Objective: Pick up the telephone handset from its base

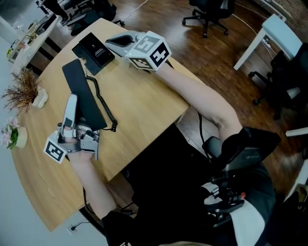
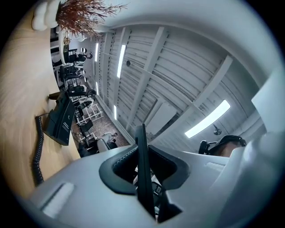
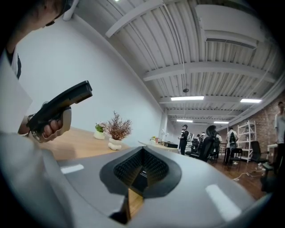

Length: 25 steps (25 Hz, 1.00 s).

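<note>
The black telephone handset [image 1: 83,91] is lifted off its base and tilted, its thin edge [image 2: 142,173] clamped between the jaws of my left gripper [image 1: 73,103], which is shut on it. A coiled black cord [image 1: 105,106] runs from the handset back to the black base [image 1: 94,51], which sits flat at the far side of the wooden table [image 1: 144,110]. From the right gripper view the handset [image 3: 62,107] hangs raised at the left. My right gripper [image 1: 113,42] hovers beside the base's right edge, jaws together, holding nothing.
A dried plant in a white vase [image 1: 24,91] and a small flower pot [image 1: 13,137] stand at the table's left rim. Office chairs [image 1: 207,12] and a white desk [image 1: 276,33] stand on the wood floor beyond. Several people stand far off [image 3: 209,140].
</note>
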Tool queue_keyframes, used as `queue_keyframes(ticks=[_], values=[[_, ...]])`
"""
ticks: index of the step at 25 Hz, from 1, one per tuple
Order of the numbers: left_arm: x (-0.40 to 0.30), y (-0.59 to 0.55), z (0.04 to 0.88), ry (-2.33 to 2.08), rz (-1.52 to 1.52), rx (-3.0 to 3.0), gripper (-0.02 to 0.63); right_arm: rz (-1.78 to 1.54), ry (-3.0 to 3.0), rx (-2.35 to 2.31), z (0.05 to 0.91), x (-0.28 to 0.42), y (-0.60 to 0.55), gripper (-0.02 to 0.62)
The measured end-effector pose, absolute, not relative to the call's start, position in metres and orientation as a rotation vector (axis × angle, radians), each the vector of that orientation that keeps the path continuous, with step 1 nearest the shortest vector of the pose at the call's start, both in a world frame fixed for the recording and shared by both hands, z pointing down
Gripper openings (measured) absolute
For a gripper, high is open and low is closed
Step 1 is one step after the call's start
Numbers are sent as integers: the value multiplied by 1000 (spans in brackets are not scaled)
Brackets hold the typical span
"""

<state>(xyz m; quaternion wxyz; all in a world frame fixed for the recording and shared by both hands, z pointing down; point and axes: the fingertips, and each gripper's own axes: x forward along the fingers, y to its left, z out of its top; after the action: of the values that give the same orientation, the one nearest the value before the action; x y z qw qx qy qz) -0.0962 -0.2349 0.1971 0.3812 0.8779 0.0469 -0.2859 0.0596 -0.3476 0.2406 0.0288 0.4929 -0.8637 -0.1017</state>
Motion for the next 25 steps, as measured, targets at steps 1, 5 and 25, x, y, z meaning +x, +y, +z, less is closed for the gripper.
queue_keyframes(ticks=[1, 5, 25], values=[[-100, -229, 194, 127, -745, 2243, 78, -316, -2671, 1516, 236, 57, -338, 3], [-93, -202, 190, 186, -759, 2207, 78, -303, -2676, 1534, 231, 61, -281, 3], [-73, -141, 166, 222, -728, 2262, 78, -563, -2852, 1631, 147, 60, -78, 3]])
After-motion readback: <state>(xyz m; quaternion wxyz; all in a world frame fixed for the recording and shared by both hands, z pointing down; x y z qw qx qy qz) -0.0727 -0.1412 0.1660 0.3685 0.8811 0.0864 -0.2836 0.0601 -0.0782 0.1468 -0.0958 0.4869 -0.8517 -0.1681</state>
